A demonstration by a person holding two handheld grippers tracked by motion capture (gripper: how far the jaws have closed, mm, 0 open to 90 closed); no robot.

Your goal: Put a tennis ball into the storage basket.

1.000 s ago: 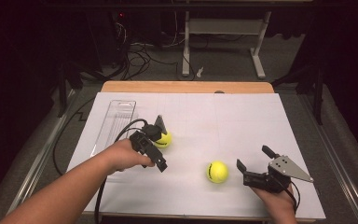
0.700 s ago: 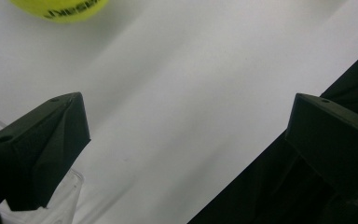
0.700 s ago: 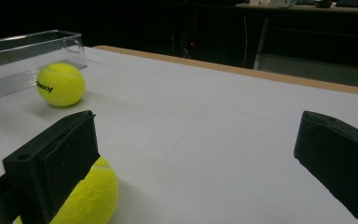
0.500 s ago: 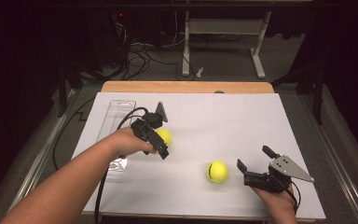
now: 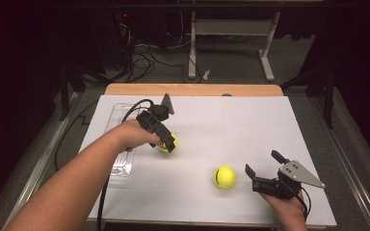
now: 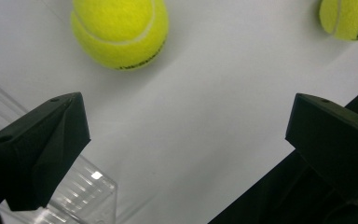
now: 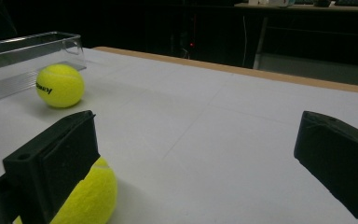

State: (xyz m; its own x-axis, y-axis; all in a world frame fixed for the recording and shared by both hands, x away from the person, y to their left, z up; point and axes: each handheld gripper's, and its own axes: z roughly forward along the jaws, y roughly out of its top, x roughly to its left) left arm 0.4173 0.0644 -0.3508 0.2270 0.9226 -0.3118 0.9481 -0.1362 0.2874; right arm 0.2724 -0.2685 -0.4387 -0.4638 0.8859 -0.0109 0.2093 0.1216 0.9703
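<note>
Dark room, grey floor (image 5: 231, 65) with tangled cables (image 5: 144, 55), white metal stand (image 5: 231, 29) behind.

Yellow-green tennis balls (image 5: 224, 177), white table (image 5: 250, 130)

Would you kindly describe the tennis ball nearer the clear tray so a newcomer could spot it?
On the white table, find the clear tray along its left side. Just right of it lies a yellow tennis ball, under the left gripper; the other ball lies near the right gripper.

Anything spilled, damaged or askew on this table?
Nothing stands out. Two tennis balls, one by the left tongs and one near the right tongs, lie loose on the white table, beside an upright clear tray.
</note>
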